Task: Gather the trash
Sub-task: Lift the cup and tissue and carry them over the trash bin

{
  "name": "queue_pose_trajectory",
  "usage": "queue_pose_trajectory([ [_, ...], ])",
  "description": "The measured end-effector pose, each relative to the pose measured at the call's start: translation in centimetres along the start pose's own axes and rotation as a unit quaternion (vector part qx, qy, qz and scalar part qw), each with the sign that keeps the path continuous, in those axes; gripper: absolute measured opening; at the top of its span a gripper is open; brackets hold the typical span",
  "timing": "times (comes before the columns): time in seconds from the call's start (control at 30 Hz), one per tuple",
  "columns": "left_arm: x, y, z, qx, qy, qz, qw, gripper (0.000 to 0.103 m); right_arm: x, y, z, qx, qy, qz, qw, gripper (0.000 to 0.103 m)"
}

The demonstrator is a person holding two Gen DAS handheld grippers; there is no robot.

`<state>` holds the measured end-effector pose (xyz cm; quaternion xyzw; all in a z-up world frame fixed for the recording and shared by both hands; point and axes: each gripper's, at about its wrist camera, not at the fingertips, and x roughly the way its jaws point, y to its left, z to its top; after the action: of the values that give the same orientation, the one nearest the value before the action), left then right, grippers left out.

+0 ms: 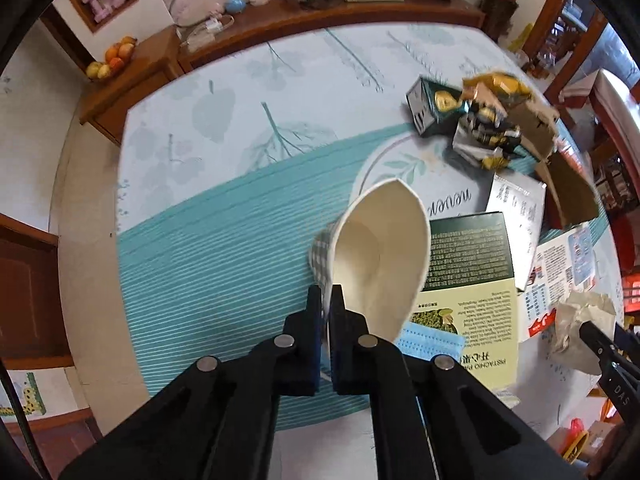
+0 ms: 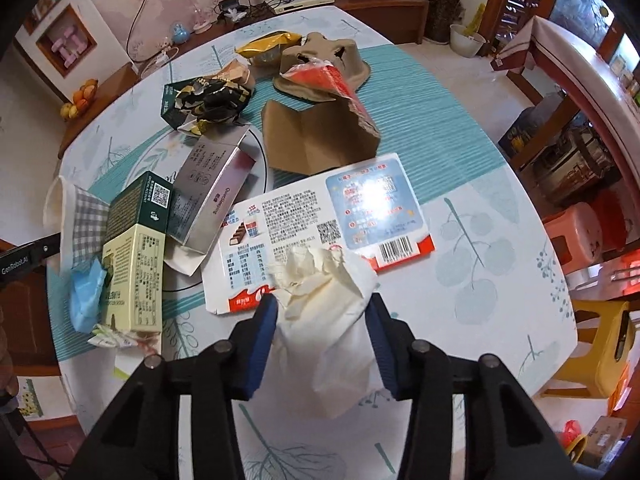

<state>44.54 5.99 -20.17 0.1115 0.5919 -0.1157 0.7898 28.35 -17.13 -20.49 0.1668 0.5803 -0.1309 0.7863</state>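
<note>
On the left of the desk [image 2: 500, 240], with its leaf-printed teal and white cloth, the left tool [image 1: 326, 300] has its two fingers pressed together on the near rim of a paper cup [image 1: 380, 256], which is squashed into a pointed oval and lies tilted, its checked outer wall toward the cloth. Just beside the cup, to its right, a green and cream carton [image 2: 136, 252] lies flat, with a blue face mask [image 2: 86, 294] crumpled at its near end, partly under the cup. Farther right a silver box [image 2: 216, 196] rests against the carton, and behind it sits a heap of torn black and gold wrappers [image 2: 208, 104]. Toward the middle, a flattened white snack box with red edging [image 2: 332, 216] lies printed side up, with brown cardboard [image 2: 316, 136] and a moulded pulp tray [image 2: 324, 60] beyond it. At the near edge of the white box, the right tool [image 2: 322, 312] holds a crumpled white tissue [image 2: 324, 300] between its blue pads [image 2: 262, 344], which stand half closed and touch the wad on both sides.
</note>
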Motion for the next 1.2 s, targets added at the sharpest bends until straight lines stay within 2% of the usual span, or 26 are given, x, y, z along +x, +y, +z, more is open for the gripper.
queue_pose_trajectory([
  [0.23, -5.0, 1.4, -2.4, -0.016, -0.049, -0.007, 0.9986, 0.001, -2.5, -0.9, -2.1, -0.005, -0.009, 0.016, 1.000, 0.043],
  [0.63, -11.9, 1.1, -6.7, -0.057, -0.109, 0.014, 0.9923, 0.001, -6.6, -2.0, -4.4, -0.043, -0.036, 0.061, 0.997, 0.042],
  [0.9, -17.5, -1.4, -10.7, -0.074, -0.146, 0.014, 0.9865, 0.001, -9.4, -4.3, -6.3, -0.068, -0.057, 0.110, 0.990, 0.042],
  [1.2, -22.3, -7.2, -18.4, -0.109, -0.176, 0.017, 0.9783, 0.001, -12.4, -8.6, -9.5, -0.113, -0.082, 0.178, 0.974, 0.041],
])
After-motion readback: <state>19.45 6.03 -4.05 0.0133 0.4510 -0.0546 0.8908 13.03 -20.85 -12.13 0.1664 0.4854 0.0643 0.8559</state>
